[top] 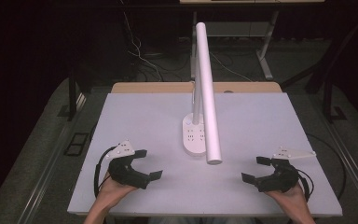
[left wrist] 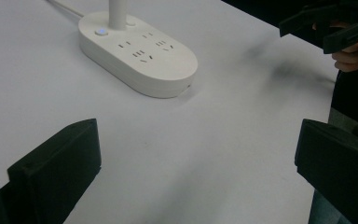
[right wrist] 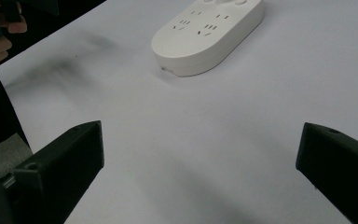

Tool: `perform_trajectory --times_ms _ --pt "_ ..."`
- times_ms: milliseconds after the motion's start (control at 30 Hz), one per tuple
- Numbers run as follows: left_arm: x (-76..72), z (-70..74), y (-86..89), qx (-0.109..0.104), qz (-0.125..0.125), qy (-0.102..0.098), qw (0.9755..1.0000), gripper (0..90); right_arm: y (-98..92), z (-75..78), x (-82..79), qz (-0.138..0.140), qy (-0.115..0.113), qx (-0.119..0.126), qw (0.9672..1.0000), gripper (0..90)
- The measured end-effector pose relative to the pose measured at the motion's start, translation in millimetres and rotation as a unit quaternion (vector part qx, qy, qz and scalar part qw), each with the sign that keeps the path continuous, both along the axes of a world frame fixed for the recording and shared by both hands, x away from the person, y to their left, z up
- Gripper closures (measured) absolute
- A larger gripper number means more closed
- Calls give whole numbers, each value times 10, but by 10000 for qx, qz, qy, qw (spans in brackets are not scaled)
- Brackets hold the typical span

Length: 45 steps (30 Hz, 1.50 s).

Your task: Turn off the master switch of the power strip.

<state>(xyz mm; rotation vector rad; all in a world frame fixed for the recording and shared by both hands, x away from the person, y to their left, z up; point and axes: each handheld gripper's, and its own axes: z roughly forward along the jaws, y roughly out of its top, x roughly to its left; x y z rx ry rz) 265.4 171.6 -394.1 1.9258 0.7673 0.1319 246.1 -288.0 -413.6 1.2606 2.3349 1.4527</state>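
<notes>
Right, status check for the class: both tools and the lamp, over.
Left tool open, empty, near table edge. Right tool open, empty, opposite side. Desk lamp with socket base standing mid-table between them, untouched. Nothing in the way.

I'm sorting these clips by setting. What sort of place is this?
Probably a lab or recording workspace, not a home: a bare white table holds just a desk lamp on a socket base, loose cables trail over the dark floor behind, and another desk frame stands beyond.
</notes>
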Motion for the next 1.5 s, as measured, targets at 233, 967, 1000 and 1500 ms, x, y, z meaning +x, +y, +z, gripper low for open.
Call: perform_trajectory --times_ms 233,967,1000,1500 --pt "63 55 -32 83 -53 19 9999 0 -3 0 0 -8 -7 -1 10000 1" --pt "363 218 -56 148 -25 126 9998 0 5 -14 23 3 -7 -103 9999 1" --pt "377 228 -57 179 -30 120 9998 0 6 -14 23 2 -7 -105 9999 1" --pt "592 414 -143 388 -91 115 9991 0 4 -14 16 39 -5 -103 9999 1"
